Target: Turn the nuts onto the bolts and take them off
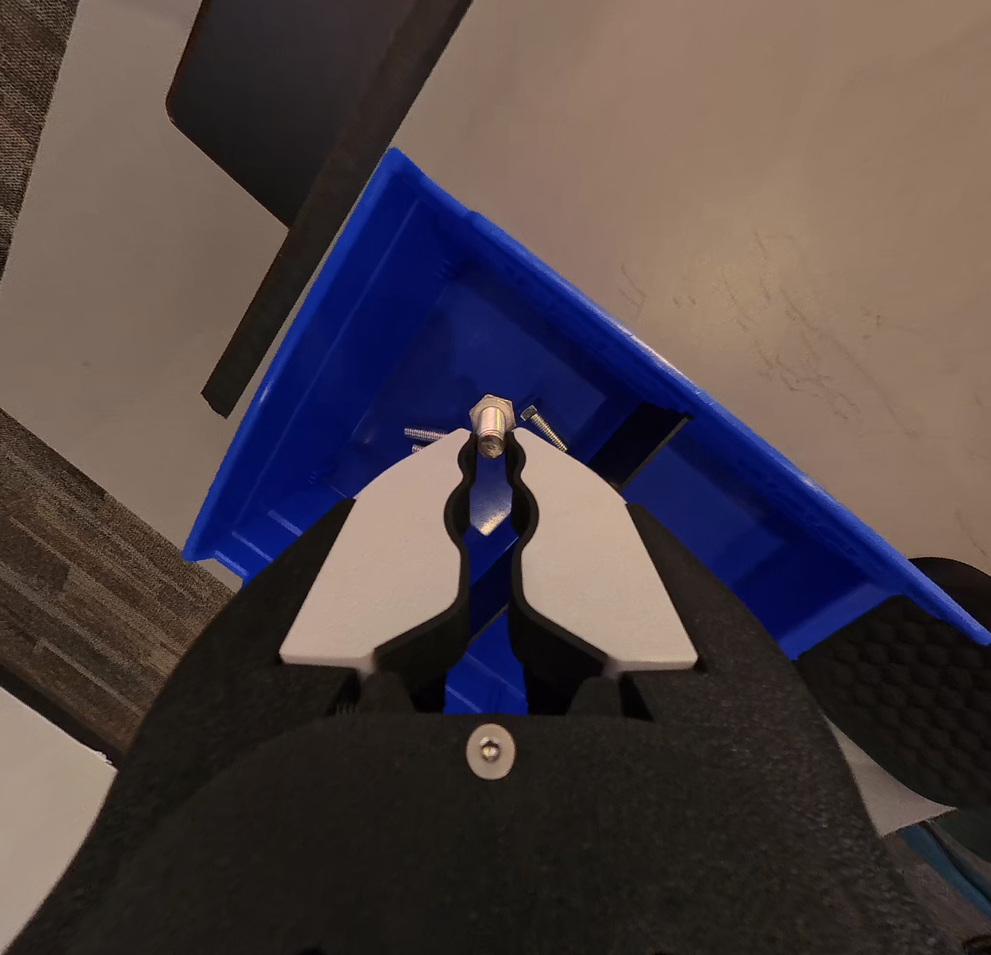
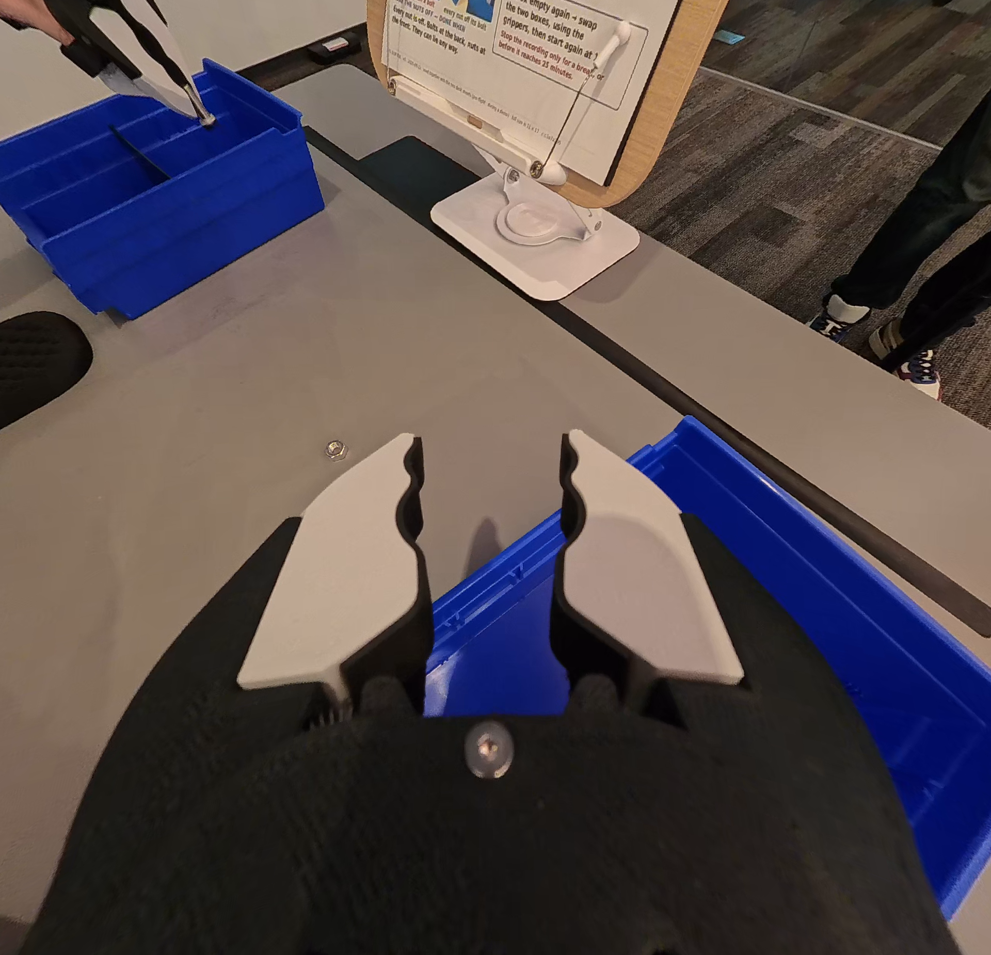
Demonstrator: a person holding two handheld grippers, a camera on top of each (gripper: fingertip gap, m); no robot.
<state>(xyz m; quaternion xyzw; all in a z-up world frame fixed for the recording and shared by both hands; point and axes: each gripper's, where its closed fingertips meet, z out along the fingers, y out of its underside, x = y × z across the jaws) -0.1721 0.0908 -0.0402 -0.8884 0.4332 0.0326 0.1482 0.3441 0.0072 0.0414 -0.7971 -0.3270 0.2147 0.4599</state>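
Note:
My left gripper [image 1: 492, 440] is shut on the threaded end of a silver hex bolt [image 1: 492, 420], its head pointing down into a blue bin [image 1: 536, 286]. Thin screws [image 1: 542, 425] lie on that bin's floor beside the bolt. In the right wrist view the left gripper [image 2: 201, 114] reaches into the far blue bin [image 2: 177, 243] with the bolt [image 2: 205, 119] at its tips. My right gripper [image 2: 490, 457] is open and empty above the grey table. A loose silver nut [image 2: 336, 450] lies on the table just left of my right gripper's left fingertip [image 2: 397, 447].
A second blue bin [image 2: 804, 581] sits under and right of my right gripper. A stand [image 2: 536, 243] holding an instruction sheet is at the table's far edge. A black padded rest [image 2: 37, 355] lies at the left. A person's legs and shoes [image 2: 906, 339] are at the right on the carpet. My hands' fingertips stand some 55 cm from each other. Measured from the fingertips, the loose silver nut [image 2: 336, 450] is 25 cm or so from the right gripper and 35 cm from the left.

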